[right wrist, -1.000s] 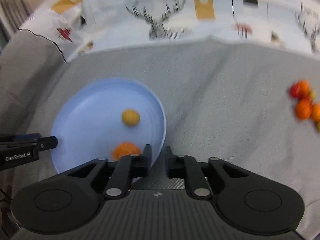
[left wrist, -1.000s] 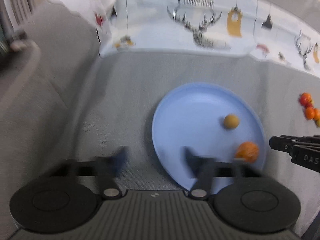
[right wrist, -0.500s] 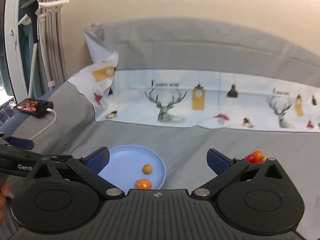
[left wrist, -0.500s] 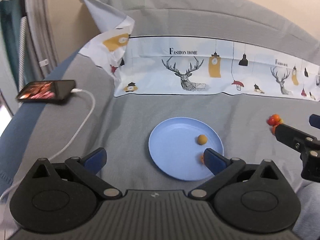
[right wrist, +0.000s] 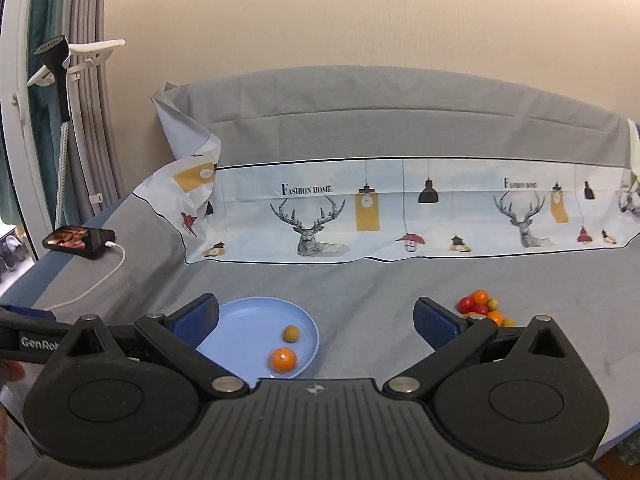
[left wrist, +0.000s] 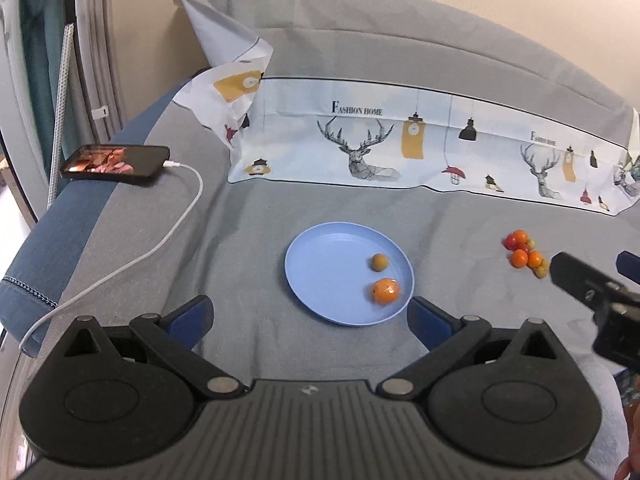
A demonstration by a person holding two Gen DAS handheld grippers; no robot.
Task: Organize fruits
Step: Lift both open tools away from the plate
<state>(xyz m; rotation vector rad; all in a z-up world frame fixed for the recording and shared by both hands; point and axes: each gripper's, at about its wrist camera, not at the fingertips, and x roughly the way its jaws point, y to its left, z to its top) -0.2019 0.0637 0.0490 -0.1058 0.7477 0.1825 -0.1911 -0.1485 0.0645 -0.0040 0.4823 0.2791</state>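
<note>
Two fruits lie on the blue plate: an orange near its rim and a small yellow-brown fruit just beyond. Right of the plate, well apart, sits a fruit pile on the bed. Left claw and right claw both gape wide, holding nothing.

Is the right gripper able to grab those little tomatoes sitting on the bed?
Probably yes. The right gripper is open and empty, and the little tomatoes lie loose on the grey sheet just beyond its right finger, with nothing covering them.
</note>
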